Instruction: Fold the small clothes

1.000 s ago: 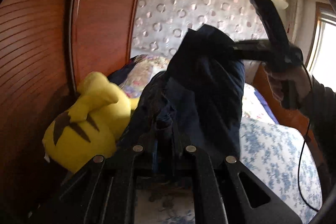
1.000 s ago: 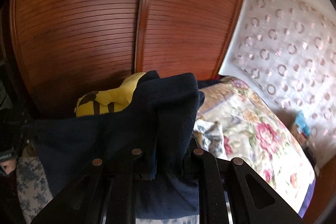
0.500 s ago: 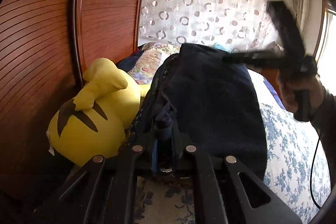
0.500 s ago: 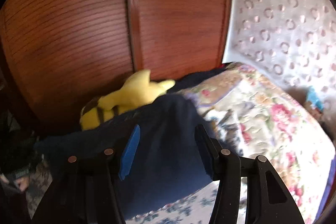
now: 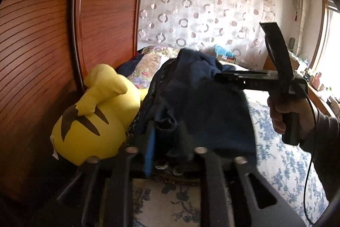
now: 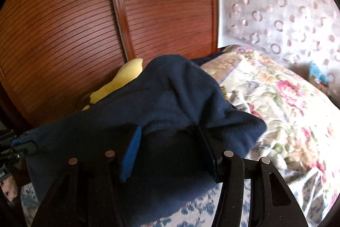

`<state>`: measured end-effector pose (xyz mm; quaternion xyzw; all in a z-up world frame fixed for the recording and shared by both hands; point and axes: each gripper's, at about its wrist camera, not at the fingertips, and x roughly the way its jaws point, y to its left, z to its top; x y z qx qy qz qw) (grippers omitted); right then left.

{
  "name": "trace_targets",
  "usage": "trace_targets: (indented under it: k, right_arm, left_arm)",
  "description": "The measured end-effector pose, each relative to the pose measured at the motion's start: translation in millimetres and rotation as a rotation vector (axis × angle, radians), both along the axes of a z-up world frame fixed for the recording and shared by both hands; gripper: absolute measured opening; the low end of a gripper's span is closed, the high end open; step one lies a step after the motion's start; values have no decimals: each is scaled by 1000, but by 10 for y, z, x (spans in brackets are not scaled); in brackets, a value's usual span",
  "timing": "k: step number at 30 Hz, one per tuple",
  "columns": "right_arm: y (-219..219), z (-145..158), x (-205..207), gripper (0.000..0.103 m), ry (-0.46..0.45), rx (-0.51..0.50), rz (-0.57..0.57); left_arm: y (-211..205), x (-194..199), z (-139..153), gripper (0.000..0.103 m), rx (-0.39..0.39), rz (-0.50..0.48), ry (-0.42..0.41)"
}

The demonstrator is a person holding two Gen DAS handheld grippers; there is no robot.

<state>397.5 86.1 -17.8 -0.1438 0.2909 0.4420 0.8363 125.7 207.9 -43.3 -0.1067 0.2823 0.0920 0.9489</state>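
A dark navy garment (image 5: 201, 103) lies bunched on the bed, also in the right wrist view (image 6: 170, 99). My left gripper (image 5: 167, 142) has its jaws parted, with a fold of the cloth lying loose between them. My right gripper (image 6: 170, 137) is open, its fingers wide apart with the cloth draped over and between them. In the left wrist view the right gripper (image 5: 221, 76) reaches in from the right at the garment's far edge, held by a hand (image 5: 291, 114).
A yellow plush toy (image 5: 93, 120) lies left of the garment against the wooden wardrobe doors (image 5: 42, 35). A floral quilt (image 6: 276, 103) is piled at the bed's head. The blue-flowered sheet (image 5: 282, 159) spreads to the right. A patterned curtain (image 5: 201, 10) hangs behind.
The garment has come down from being held up to resting on the bed. My right gripper opened and let go half a second ago. My left gripper's jaws have now parted.
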Motion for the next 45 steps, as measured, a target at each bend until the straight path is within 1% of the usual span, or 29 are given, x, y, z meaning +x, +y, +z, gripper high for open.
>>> trace_targets:
  k: [2,3,4,5,7,9,13,17,22,27,29,34,37,41,45]
  right_arm:
    - [-81,57,-173,56,-20,4,-16]
    - [-141,74,-304,56,-31,3,-22]
    - [-226,114,-430,56,-44,7,-30]
    - [-286,135,-512,56,-49,11,-32]
    - [-425,175,-680,56,-63,19,-51]
    - [-597,216,-878,56,-77,36,-73]
    - [-929,249,-1249,60,-89,60,-113]
    - [-1236,243,-1604,71,-98,67,-156]
    - [-1566,227,-1973,80,-118,76,-234]
    - [-1836,227,-2344,84,-137,98,-310]
    - [-1937,228,-2509,88,-156,98,-347]
    - [-2154,237,-2892,89,-163,129,-440]
    - [-2291,300,-3114,89,-177,153,-496]
    - [-2412,458,-3426,89,-217,188,-552]
    - [-2532,549,-3687,89,-248,225,-603]
  left_arm:
    - [-59,-80,88,49,-4,-27,-40]
    - [-85,-103,121,61,4,-33,-49]
    - [-118,-122,153,71,14,-34,-52]
    - [-166,-156,197,84,25,-38,-62]
    - [-246,-216,264,88,41,-49,-89]
    - [-331,-252,316,94,73,-51,-100]
    - [-490,-297,388,96,85,-86,-111]
    - [-671,-342,417,97,95,-125,-122]
    - [-886,-342,360,97,113,-150,-102]
    - [-1155,-329,290,97,107,-219,-85]
    - [-1257,-320,296,97,108,-241,-87]
    - [-1534,-378,332,97,95,-290,-106]
    - [-1674,-404,386,97,95,-311,-115]
    - [-1833,-468,513,97,95,-333,-138]
    - [-1949,-541,682,97,103,-351,-171]
